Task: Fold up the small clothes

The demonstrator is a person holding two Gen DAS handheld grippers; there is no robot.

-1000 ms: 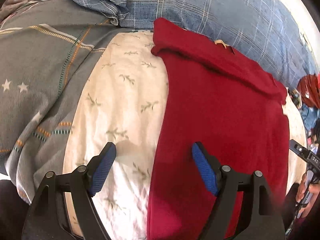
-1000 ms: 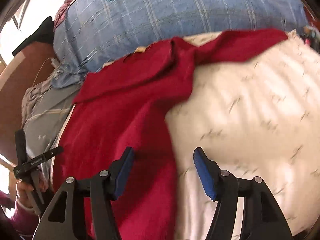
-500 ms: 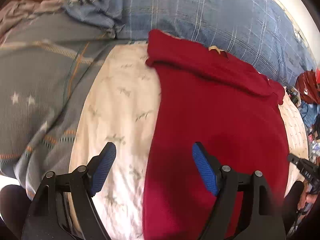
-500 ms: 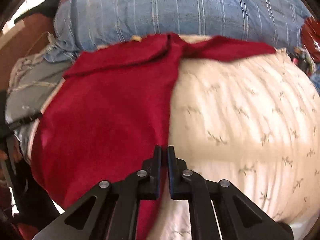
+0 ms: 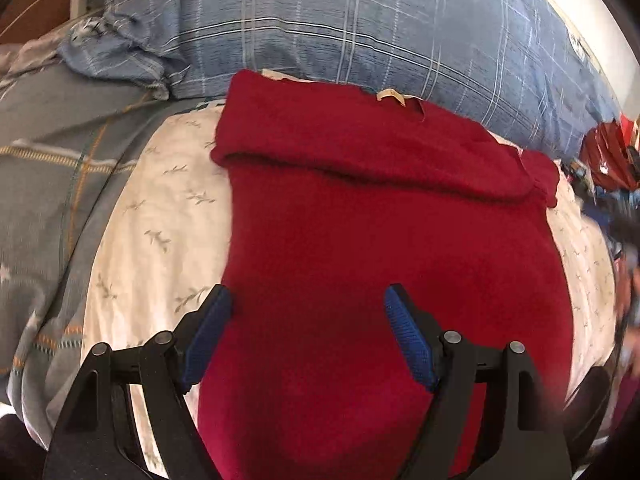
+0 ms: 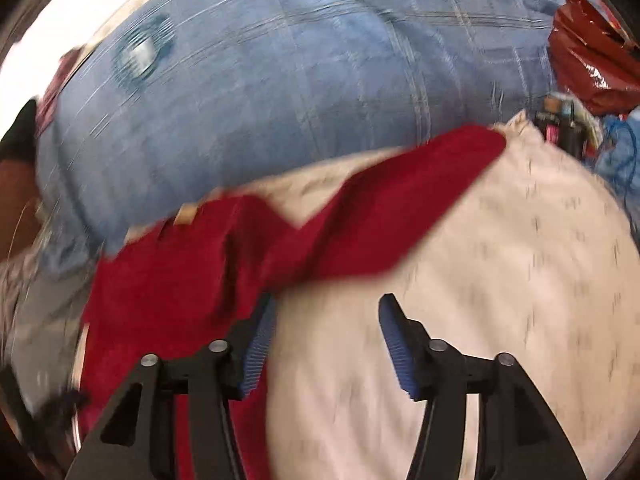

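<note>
Red sweater point(image 5: 380, 248) lies flat on the cream sheet point(image 5: 160, 216), just below the blue plaid pillow point(image 5: 360, 28). My left gripper point(image 5: 308, 332) hovers spread wide over its body, clasping nothing. My right gripper point(image 6: 326, 340) is opening beside its edge, empty; that view blurs the outstretched sleeve point(image 6: 404, 208).

I see a bed with a cream leaf-print sheet point(image 5: 160, 216); a red garment point(image 5: 380, 260) lies flat on it, beside a blue plaid pillow point(image 5: 340, 28).
</note>
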